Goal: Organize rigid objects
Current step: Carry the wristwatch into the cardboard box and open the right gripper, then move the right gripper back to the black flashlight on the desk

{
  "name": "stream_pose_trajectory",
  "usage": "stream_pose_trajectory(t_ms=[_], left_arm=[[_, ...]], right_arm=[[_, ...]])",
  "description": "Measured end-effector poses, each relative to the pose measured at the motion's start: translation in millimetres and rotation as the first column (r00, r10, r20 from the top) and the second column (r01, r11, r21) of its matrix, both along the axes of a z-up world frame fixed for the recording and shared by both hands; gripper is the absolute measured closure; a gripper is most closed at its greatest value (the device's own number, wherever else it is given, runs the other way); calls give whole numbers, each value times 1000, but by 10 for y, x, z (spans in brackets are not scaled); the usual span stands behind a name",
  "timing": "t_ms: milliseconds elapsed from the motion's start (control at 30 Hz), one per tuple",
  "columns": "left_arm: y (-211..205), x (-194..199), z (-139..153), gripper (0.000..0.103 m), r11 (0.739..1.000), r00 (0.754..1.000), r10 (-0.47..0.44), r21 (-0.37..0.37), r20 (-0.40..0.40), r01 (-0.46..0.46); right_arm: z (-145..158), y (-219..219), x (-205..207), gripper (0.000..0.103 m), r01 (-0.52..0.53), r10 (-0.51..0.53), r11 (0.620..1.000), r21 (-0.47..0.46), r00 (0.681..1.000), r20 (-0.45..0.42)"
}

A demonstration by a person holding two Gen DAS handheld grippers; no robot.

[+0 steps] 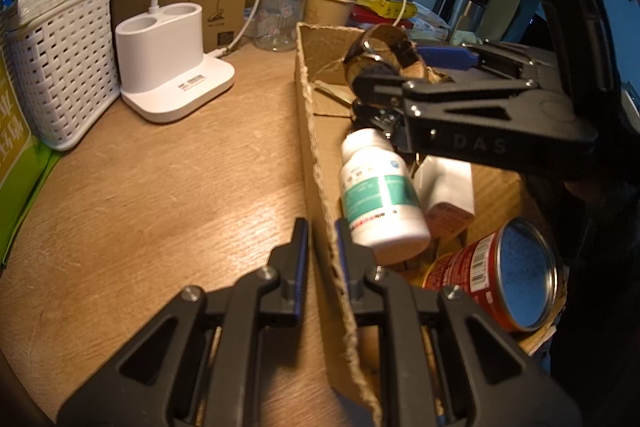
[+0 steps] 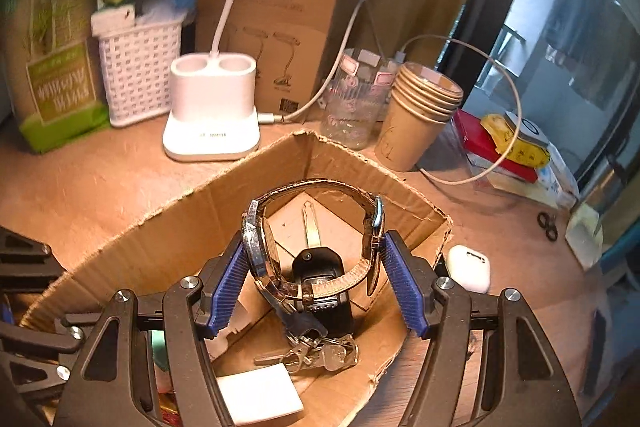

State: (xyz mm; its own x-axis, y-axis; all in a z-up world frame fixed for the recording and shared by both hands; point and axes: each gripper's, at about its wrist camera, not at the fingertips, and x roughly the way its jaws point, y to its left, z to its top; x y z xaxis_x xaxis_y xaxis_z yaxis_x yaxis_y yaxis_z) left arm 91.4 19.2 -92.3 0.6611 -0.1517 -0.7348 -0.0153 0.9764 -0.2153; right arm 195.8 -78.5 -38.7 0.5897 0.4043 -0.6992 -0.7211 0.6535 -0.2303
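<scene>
Blue ribbed fingers point(image 2: 230, 287) of your right gripper point(image 2: 316, 287) are spread wide and press from both sides on a wristwatch point(image 2: 280, 247), its metal case against the left pad and its buckled strap against the right pad. You hold the watch above the open cardboard box point(image 2: 160, 227), not touching the box floor. Beneath it inside the box lie a black car key point(image 2: 318, 267) with its blade folded out, a bunch of keys point(image 2: 320, 351) and a white block point(image 2: 260, 399).

Your left gripper point(image 1: 322, 247) has its fingers nearly together, pinching the thin near wall of the same box, one finger outside and one inside. Just past that wall, inside the box, a white pill bottle point(image 1: 380, 195) with a teal label lies tilted, near a red tin can point(image 1: 500, 275) lying on its side.

Outside the box, on the wooden table point(image 1: 160, 207), stand a white lamp base point(image 1: 168, 67), a white woven basket point(image 1: 60, 67) and a stack of paper cups point(image 2: 420, 115). A white earbud case point(image 2: 468, 267) rests just beside the box's right corner.
</scene>
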Motion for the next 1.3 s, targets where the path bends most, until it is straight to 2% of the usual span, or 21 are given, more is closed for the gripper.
stream_pose_trajectory(t_ms=[200,467,667,867,900,1000,1300], left_arm=[[0,0,0,89,1000,1000,0,0,0,0],[-13,2,-12,89,1000,1000,2,-2,-2,-2],[-26,-3,-13,89,1000,1000,0,-2,-1,0],[-22,-2,-13,89,1000,1000,0,-3,-2,0],[-23,-3,-13,89,1000,1000,0,-3,-2,0],[-20,-2,-14,89,1000,1000,0,-4,-2,0],[-6,4,-15,89,1000,1000,-1,-5,-3,1]], right_arm=[[-149,158,59,33,-30,27,991,-134,999,-19],[-172,240,78,33,-50,46,984,-171,999,-25],[-161,211,95,32,-54,48,990,-127,998,-47],[-101,157,48,30,-75,74,995,-68,997,-19],[-95,159,37,26,-80,79,995,-66,997,-15],[-101,184,7,25,-96,97,991,-88,995,-2],[71,-10,34,25,-41,41,999,5,999,29]])
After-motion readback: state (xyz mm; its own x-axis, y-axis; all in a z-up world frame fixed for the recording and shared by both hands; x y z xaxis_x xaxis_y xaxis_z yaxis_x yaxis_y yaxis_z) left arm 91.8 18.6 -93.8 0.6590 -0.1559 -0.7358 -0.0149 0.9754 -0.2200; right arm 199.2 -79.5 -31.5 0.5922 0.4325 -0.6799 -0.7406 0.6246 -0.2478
